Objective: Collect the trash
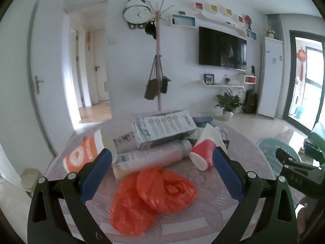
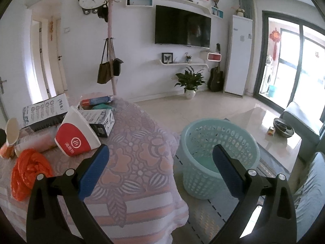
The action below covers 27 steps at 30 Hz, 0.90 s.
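A crumpled red plastic bag (image 1: 154, 199) lies on the patterned table (image 1: 239, 158), between the open fingers of my left gripper (image 1: 162, 166); it also shows in the right wrist view (image 2: 28, 172). Behind it lie a white bottle (image 1: 150, 156), a red-and-white paper cup (image 1: 203, 154) on its side, and a grey printed box (image 1: 164, 126). My right gripper (image 2: 160, 158) is open and empty, over the table's right edge. A light blue plastic basket (image 2: 219, 154) stands on the floor to the right of the table.
An orange-and-white cup (image 1: 81, 154) sits at the table's left. More boxes (image 2: 97, 100) lie at the far side. A coat stand (image 1: 158, 65) with bags, a potted plant (image 2: 190, 81) and a glass coffee table (image 2: 270, 134) stand beyond.
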Each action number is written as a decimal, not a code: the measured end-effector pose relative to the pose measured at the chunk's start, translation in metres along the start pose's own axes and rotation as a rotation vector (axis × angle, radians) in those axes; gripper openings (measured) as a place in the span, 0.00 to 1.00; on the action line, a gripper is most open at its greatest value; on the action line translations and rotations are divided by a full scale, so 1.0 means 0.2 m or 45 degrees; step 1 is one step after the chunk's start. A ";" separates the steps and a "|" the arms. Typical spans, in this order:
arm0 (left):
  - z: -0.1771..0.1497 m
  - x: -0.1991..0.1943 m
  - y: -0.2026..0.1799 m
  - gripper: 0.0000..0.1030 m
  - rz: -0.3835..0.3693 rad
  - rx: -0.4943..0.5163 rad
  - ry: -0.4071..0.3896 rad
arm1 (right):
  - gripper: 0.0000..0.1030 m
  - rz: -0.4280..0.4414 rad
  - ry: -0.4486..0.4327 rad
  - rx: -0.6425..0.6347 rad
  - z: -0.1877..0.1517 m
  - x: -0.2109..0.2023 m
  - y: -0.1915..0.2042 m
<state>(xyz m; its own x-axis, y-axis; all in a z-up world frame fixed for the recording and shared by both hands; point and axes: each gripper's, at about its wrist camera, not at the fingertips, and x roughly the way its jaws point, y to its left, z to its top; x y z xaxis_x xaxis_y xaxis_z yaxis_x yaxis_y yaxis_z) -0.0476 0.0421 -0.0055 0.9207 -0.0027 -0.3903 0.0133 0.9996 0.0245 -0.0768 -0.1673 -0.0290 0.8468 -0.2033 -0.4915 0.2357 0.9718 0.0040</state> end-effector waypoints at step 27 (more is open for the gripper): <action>0.03 0.00 0.04 0.93 -0.014 -0.056 0.001 | 0.91 0.017 -0.053 -0.059 -0.01 -0.02 0.05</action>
<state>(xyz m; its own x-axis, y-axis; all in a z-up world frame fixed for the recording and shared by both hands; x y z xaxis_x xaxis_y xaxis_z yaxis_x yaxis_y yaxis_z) -0.0449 0.0499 0.0006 0.9202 -0.0139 -0.3912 0.0063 0.9998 -0.0207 -0.0796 -0.1554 -0.0292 0.8691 -0.1945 -0.4549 0.2029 0.9787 -0.0308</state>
